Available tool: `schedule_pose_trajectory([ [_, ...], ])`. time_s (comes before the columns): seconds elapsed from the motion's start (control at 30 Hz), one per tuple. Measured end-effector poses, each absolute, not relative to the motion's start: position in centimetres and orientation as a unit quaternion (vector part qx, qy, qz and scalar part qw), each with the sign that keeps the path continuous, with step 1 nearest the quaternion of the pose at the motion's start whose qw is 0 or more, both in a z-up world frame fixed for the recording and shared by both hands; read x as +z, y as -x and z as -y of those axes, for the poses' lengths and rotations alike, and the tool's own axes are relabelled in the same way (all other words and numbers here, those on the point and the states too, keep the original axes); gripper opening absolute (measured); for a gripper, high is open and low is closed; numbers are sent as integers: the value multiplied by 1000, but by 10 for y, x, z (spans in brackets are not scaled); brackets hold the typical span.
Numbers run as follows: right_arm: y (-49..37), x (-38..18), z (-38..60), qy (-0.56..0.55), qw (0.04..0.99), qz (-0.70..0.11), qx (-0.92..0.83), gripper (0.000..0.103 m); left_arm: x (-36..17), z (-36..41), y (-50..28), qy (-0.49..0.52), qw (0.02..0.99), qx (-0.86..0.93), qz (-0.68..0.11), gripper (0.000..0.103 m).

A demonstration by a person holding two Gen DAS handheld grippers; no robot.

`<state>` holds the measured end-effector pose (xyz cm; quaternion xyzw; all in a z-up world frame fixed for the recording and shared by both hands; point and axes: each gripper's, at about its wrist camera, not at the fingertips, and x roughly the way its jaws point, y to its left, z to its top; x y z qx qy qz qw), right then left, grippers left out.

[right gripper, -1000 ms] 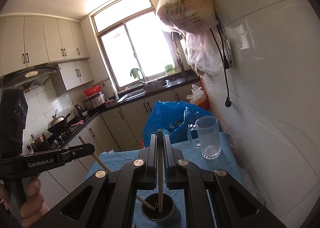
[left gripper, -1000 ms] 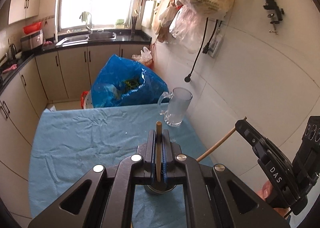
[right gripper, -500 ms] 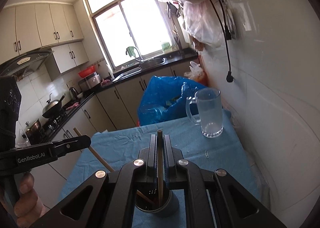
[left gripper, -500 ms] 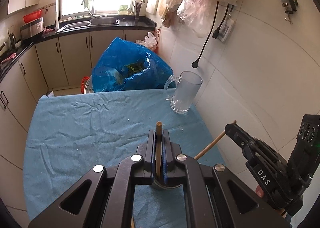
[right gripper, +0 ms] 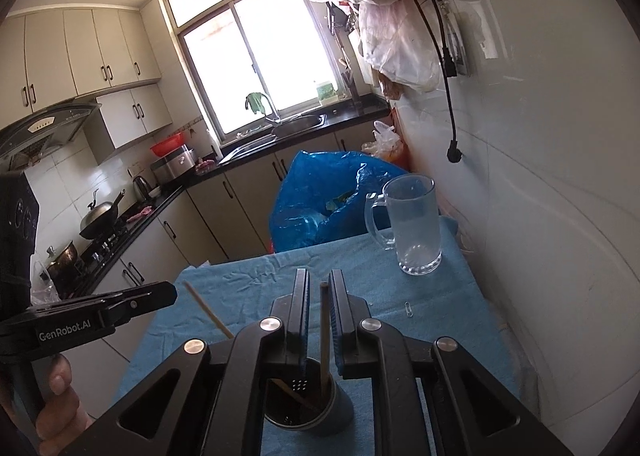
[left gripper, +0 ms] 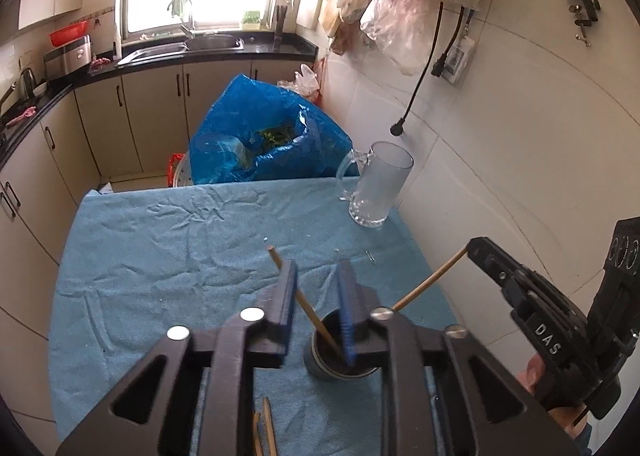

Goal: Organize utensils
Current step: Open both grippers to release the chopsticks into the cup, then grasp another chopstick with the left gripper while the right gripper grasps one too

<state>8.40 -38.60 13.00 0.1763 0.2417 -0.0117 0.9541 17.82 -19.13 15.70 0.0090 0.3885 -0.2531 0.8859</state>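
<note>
Two chopsticks (left gripper: 308, 308) stand with their lower ends in a dark cup (left gripper: 340, 360) on the blue cloth (left gripper: 160, 256). Both the left gripper (left gripper: 316, 292) and the right gripper (right gripper: 319, 308) are opening, each with a stick loose between its jaws. Best to spread fully, then lift straight away so neither tips the cup.

Two chopsticks (right gripper: 324, 330) in one holder (right gripper: 334, 412), one glass mug (right gripper: 414, 228), two tongs (right gripper: 319, 320)

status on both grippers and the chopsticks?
Left gripper and right gripper opening. Both chopsticks loose, tips in the dark cup. Glass mug well clear.
</note>
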Motion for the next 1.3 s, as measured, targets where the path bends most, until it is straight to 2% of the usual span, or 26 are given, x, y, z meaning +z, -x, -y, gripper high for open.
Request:
schedule_pose_trajectory([
  [0.23, -51, 152, 388, -167, 964, -205, -19, 11, 175, 170, -153, -9, 897, -255, -361, 22],
  [0.27, -44, 156, 387, -167, 966, -199, -16, 13, 177, 164, -147, -9, 898, -255, -357, 25],
  [0.37, -22, 159, 378, -166, 967, -191, 0, 28, 176, 148, -132, -12, 901, -254, -352, 26],
  [0.5, 5, 145, 356, -158, 966, -203, 32, 29, 161, 124, -111, -24, 902, -245, -356, 27],
  [0.77, 23, 79, 320, -161, 942, -285, 77, 29, 74, 81, -64, -84, 871, -247, -416, 27],
  [1.0, 22, 25, 313, -172, 917, -352, 71, 29, -15, 82, -15, -166, 815, -298, -468, 27],
  [1.3, 32, 6, 302, -169, 908, -375, 76, 29, -45, 105, -19, -172, 794, -318, -489, 27],
])
